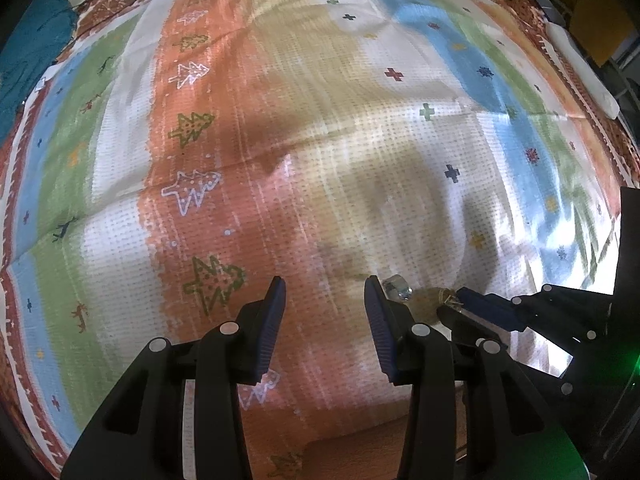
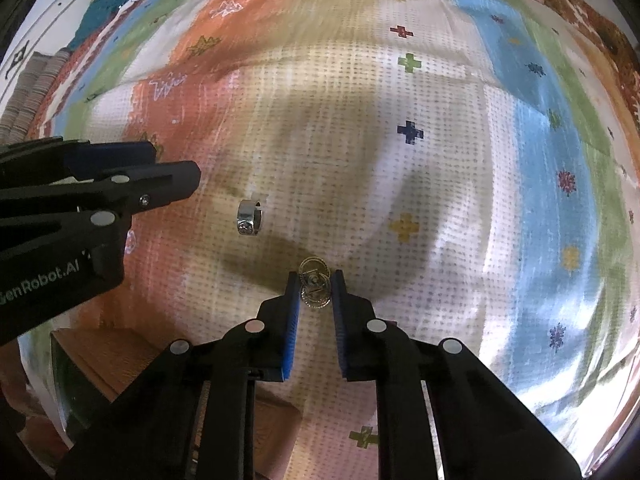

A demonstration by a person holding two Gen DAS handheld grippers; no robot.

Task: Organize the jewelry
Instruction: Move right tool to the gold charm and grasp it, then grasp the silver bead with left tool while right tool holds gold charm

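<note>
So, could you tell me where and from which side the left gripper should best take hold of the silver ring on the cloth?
Grip the silver ring across its band, flat faces between the pads, coming straight down. It stands on edge on the patterned cloth, apart from the gold piece that the right gripper pinches. The left gripper stands open beside it.

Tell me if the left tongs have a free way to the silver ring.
Probably yes. The silver ring lies alone on the cloth, just off the left tongs, which stand open and empty. The right tongs are busy on the gold piece, apart from it.
</note>
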